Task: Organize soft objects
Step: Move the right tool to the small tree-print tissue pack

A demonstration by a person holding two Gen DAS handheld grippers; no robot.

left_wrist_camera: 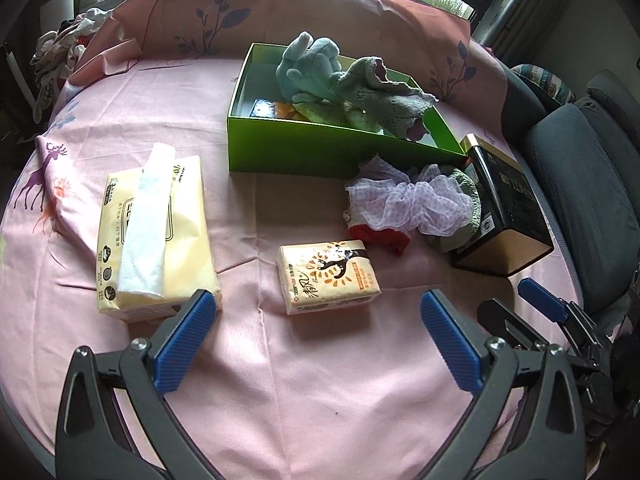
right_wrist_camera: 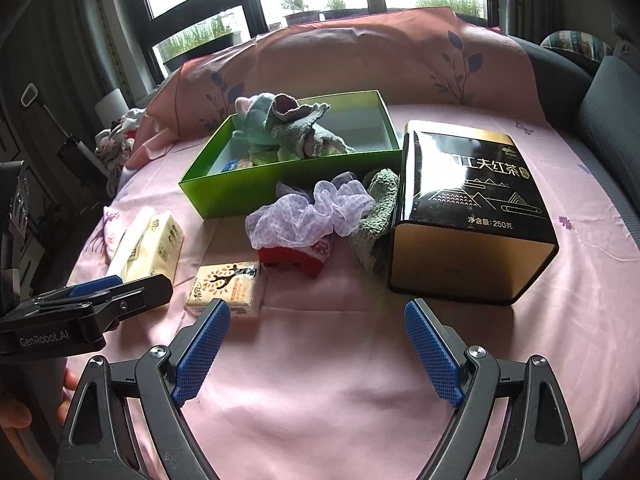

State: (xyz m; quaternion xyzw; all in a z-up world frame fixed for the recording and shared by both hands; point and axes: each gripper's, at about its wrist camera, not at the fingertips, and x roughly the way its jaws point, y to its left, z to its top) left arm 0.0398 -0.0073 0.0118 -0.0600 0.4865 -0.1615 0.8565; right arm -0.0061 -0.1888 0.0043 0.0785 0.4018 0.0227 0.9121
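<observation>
Grippers, left (left_wrist_camera: 318,344) & right (right_wrist_camera: 316,350), gape empty; glossy rect. green box (left_wrist_camera: 320,148) w/ fuzzy plush (left_wrist_camera: 308,66).

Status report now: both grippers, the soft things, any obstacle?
Left gripper open, empty. Right gripper open, empty. Lilac scrunchie, red sock outside green box. Tea tin beside them.

The open box (left_wrist_camera: 320,148) sits toward the far edge of the table (left_wrist_camera: 304,380), holding a plush toy (left_wrist_camera: 308,66) and a cloth (left_wrist_camera: 384,92). Before it lies a pile of soft items (left_wrist_camera: 404,204), touching the tin (left_wrist_camera: 504,208) at the right edge. The small tissue pack (left_wrist_camera: 330,276) lies nearer the front; the large tissue pack (left_wrist_camera: 154,236) lies left.
</observation>
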